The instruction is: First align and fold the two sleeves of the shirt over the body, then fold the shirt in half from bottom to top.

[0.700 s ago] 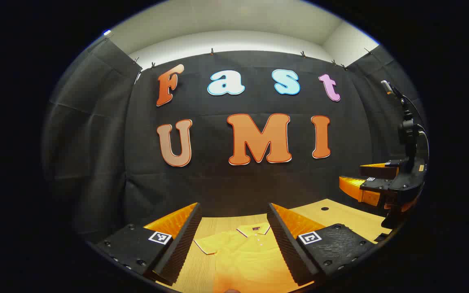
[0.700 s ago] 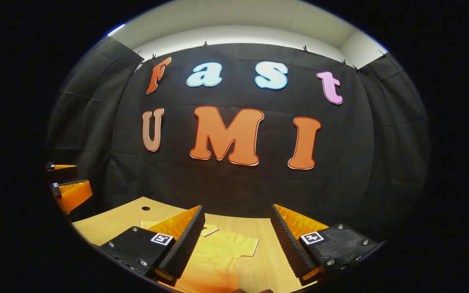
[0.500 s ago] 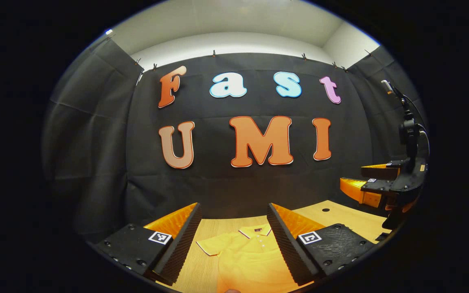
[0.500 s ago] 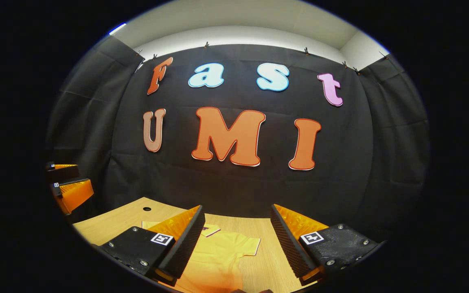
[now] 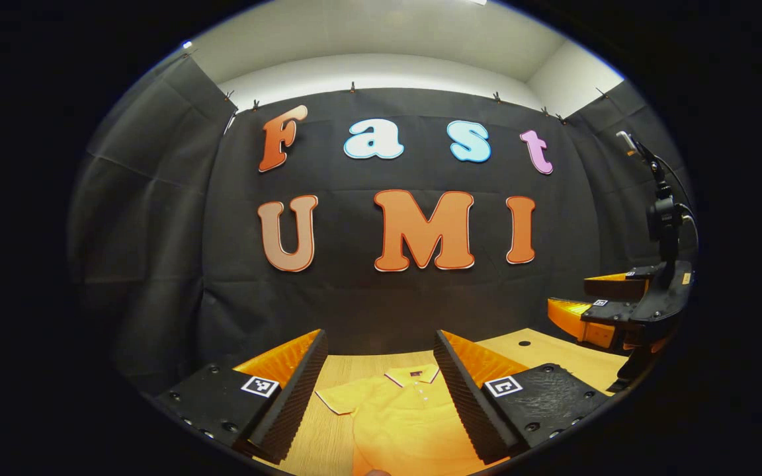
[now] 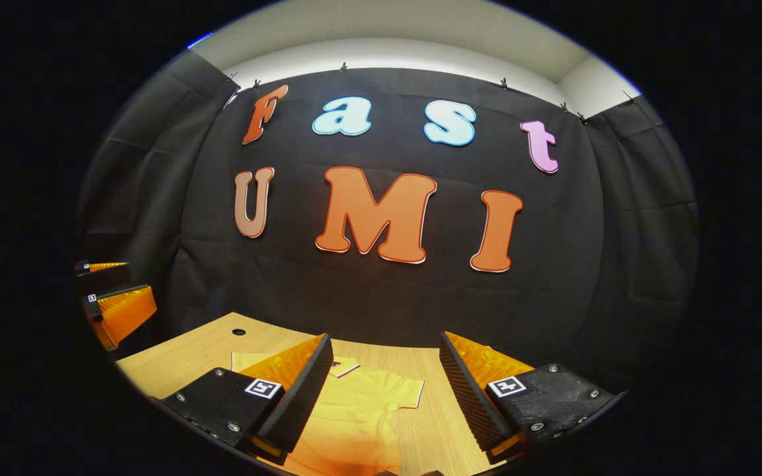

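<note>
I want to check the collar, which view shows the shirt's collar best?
The left gripper view: the collar sits open between its fingers, buttons visible. In the right gripper view a finger covers most of the collar.

One yellow polo shirt (image 5: 401,413) lies on one wooden table (image 5: 553,354). Two grippers are up: the left gripper (image 5: 378,390) and the right gripper (image 6: 384,393), each with two fingers spread. One small round hole (image 6: 239,331) marks the tabletop. The placket carries perhaps three buttons.
</note>
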